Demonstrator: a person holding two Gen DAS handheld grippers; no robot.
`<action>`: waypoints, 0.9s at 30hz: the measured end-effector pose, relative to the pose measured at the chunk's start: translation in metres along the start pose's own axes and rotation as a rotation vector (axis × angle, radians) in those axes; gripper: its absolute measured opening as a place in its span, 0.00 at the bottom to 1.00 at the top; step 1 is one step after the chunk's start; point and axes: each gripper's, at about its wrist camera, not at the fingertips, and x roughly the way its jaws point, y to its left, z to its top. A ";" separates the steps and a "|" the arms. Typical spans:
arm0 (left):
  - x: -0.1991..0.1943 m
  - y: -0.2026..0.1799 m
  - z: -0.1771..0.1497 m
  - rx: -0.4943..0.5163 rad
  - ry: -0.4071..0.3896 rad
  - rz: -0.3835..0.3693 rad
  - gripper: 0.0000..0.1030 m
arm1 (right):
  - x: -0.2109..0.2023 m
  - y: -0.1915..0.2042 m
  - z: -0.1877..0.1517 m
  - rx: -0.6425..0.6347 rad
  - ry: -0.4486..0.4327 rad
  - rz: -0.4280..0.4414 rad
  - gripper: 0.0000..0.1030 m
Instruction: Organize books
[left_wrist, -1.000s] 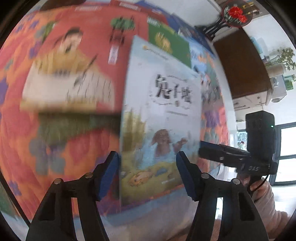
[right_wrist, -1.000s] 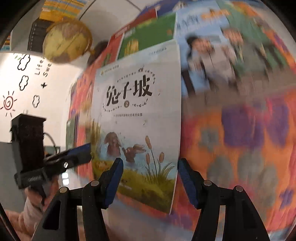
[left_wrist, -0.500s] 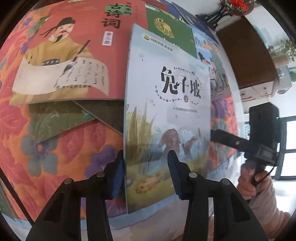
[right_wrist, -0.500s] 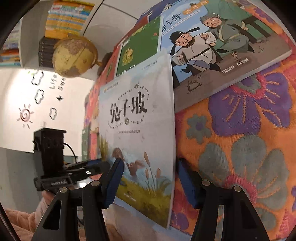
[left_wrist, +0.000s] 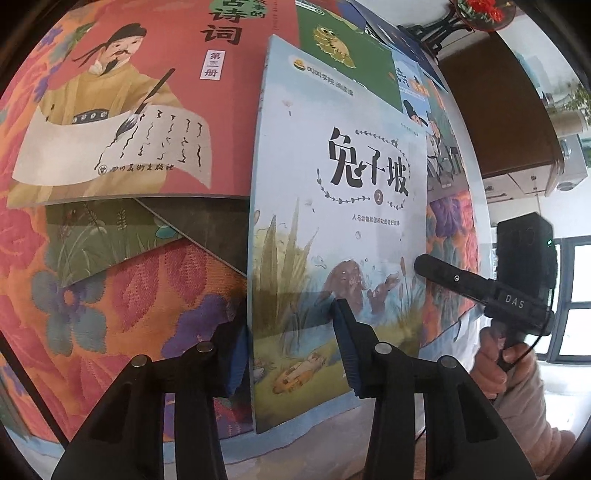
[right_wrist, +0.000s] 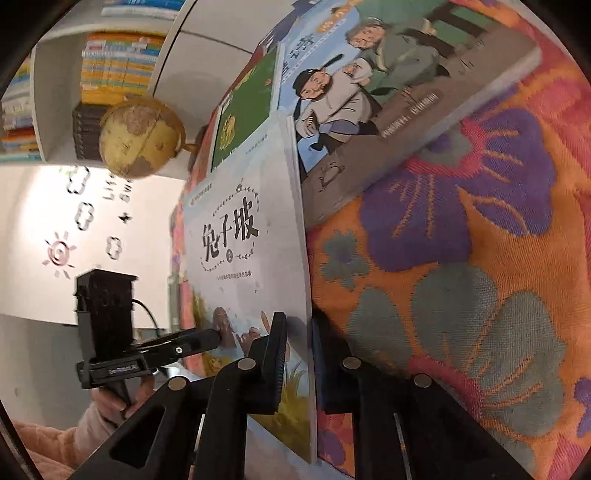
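A pale blue picture book (left_wrist: 340, 221) with a rabbit on its cover lies slanted across other books on a flowered cloth (left_wrist: 147, 314). My left gripper (left_wrist: 291, 350) straddles the book's lower left edge. One pad sits beside that edge and the other finger rests over the cover, with a wide gap between them. In the right wrist view the same book (right_wrist: 243, 258) has its right edge pinched by my right gripper (right_wrist: 299, 350), one finger on the cover and one beneath. The left gripper's upper finger (right_wrist: 199, 339) lies over the rabbit picture.
A red book with a writing poet (left_wrist: 147, 110), a green book (left_wrist: 343, 48) and a blue book with two robed figures (right_wrist: 388, 92) lie around it. A greenish book (left_wrist: 92, 243) sticks out under the red one. A globe (right_wrist: 142, 138) and a bookshelf (right_wrist: 118, 66) stand behind.
My right jaws have closed onto the book's right edge. My left jaws narrowed around its left edge early on and have since kept still. Both views have drawn slightly closer to the book.
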 end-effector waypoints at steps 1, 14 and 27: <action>0.000 -0.001 0.000 0.005 -0.001 0.006 0.38 | 0.000 0.003 0.000 -0.002 0.000 -0.017 0.11; -0.021 -0.025 -0.012 0.090 -0.015 0.058 0.35 | -0.018 0.048 -0.011 -0.094 -0.028 -0.100 0.13; -0.053 -0.046 -0.029 0.198 -0.094 0.070 0.35 | -0.032 0.098 -0.026 -0.253 -0.033 -0.118 0.13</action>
